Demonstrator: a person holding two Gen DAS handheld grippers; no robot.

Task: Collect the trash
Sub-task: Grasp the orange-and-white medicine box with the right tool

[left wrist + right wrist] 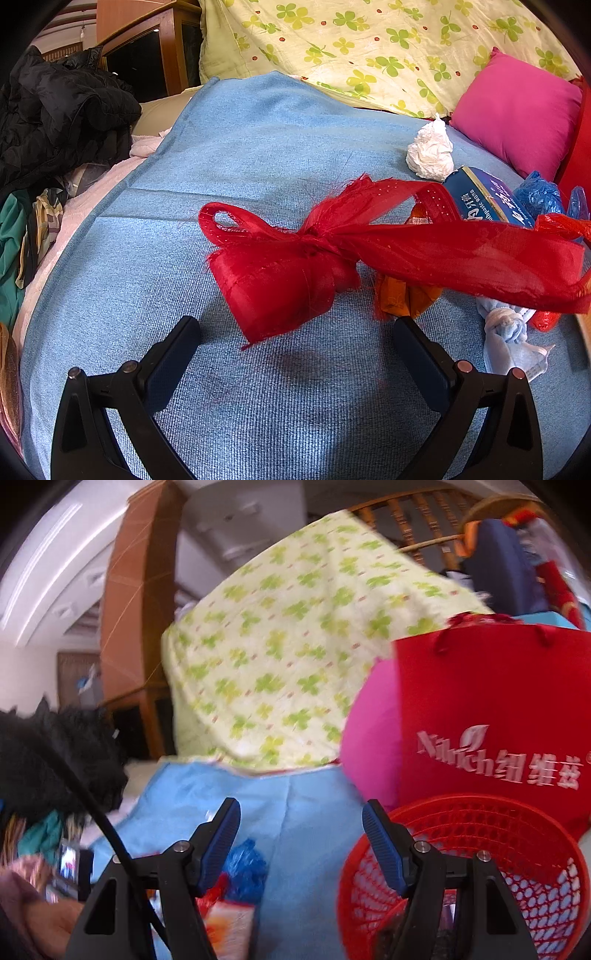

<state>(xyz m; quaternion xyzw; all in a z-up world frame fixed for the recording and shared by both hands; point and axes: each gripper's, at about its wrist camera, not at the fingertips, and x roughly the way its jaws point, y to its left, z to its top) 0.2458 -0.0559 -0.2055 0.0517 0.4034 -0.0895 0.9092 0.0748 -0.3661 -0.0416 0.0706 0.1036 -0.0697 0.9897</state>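
In the left wrist view a red ribbon bow point(317, 254) lies on the blue cloth point(258, 147), just ahead of my open, empty left gripper point(295, 332). Behind it lie a crumpled white tissue point(430, 151), a blue toothpaste box point(487, 197), a blue plastic wad point(537, 195), an orange wrapper point(402, 295) and a pale knotted bag point(508, 332). In the right wrist view my open, empty right gripper point(301, 830) hovers beside a red mesh basket point(517, 834). The blue plastic wad point(243, 867) lies below it.
A pink cushion point(517, 110) and a clover-print quilt point(369, 48) bound the far side. Black clothing point(55, 118) is piled at the left. A red paper bag point(491, 709) stands behind the basket. The right wrist view is blurred.
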